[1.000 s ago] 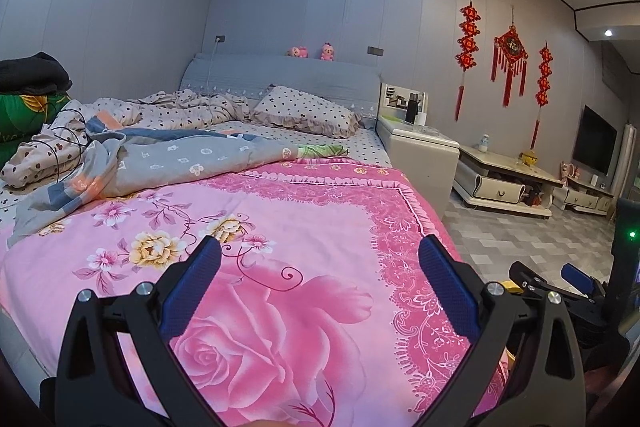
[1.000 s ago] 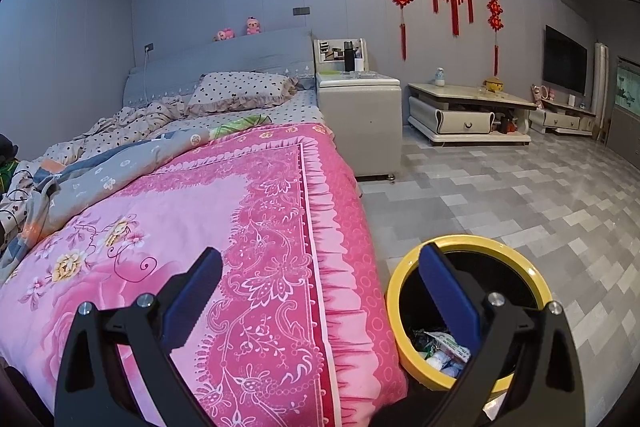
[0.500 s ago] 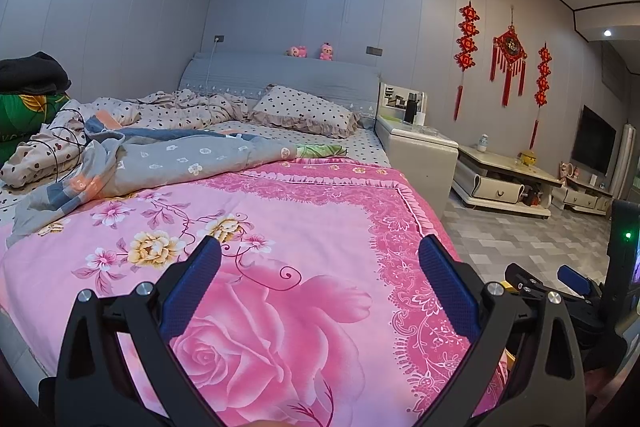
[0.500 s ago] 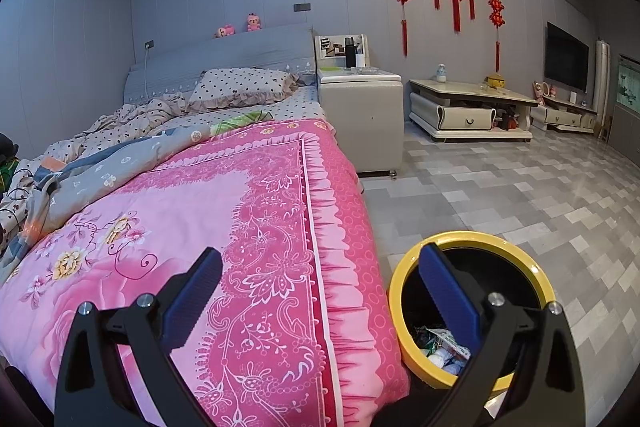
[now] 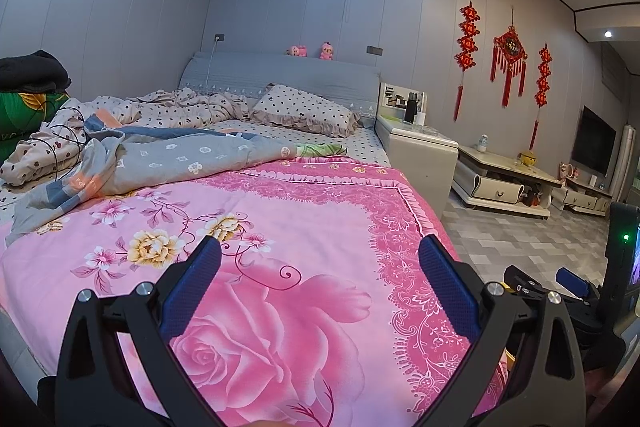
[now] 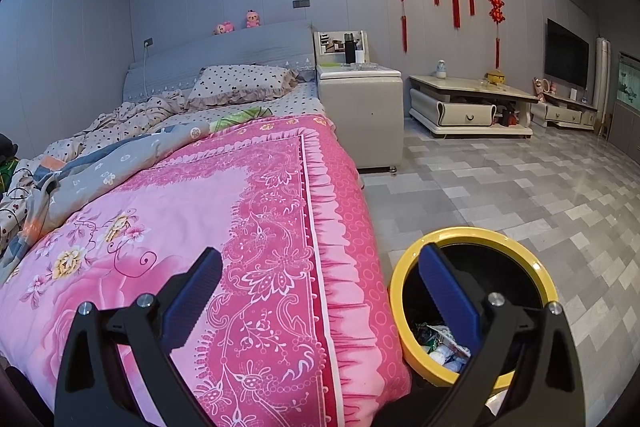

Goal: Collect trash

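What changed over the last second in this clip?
The right gripper drifted slightly: the yellow bin and bedside cabinet sit a little further right in its view. Both grippers stay open and empty; the left gripper barely moved over the pink blanket.

Yellow-rimmed black trash bin [image 6: 404,279], upright on floor, just right of and below right claw [image 6: 320,279]; crumpled wrappers [image 6: 440,341] lie inside.
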Available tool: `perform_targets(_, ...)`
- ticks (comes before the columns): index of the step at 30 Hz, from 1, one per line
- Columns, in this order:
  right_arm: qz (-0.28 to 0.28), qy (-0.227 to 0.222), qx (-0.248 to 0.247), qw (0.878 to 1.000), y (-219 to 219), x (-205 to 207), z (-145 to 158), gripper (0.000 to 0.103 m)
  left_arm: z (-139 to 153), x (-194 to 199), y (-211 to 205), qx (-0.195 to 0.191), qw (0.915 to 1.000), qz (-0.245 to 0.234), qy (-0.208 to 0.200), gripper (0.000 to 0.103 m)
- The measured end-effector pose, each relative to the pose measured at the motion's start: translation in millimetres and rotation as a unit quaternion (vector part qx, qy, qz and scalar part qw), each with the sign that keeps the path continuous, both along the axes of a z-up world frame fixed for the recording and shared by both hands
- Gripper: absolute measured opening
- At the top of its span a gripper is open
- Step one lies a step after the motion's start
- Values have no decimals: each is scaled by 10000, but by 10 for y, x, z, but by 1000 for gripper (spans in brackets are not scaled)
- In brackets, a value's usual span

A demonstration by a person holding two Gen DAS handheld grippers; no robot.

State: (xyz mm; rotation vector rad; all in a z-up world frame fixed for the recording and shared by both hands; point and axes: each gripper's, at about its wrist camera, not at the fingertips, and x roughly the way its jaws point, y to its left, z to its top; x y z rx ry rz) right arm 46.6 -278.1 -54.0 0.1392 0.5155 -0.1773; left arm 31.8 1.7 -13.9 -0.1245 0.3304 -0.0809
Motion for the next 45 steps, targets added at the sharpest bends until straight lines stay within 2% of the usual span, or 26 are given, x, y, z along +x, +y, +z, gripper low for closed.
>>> perform_targets(45, 1, 125, 63, 9999, -61, -1, -89, 95, -42, 1, -10, -22, 10000, -12, 36, 95)
